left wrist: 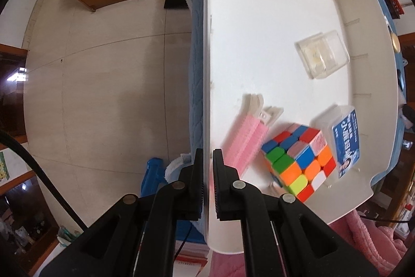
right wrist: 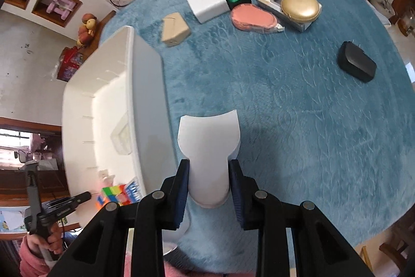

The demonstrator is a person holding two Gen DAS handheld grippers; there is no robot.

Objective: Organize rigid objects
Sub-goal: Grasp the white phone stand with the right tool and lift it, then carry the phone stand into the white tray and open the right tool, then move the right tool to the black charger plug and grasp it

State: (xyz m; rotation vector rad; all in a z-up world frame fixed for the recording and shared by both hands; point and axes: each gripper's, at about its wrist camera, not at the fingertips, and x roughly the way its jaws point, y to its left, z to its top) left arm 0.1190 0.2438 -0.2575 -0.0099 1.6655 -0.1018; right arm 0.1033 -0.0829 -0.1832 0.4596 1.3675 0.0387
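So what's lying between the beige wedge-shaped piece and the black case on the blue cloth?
In the right wrist view, nothing: the stretch of blue cloth from the beige wedge to the black case is bare; the other items sit farther back.

The left wrist view looks straight down along its fingers, set very close astride the near wall of the white tray, with floor to their left and the tray's inside to their right. The right wrist view looks steeply down past its fingers over the blue counter. Both views share the tray and its puzzle cube.
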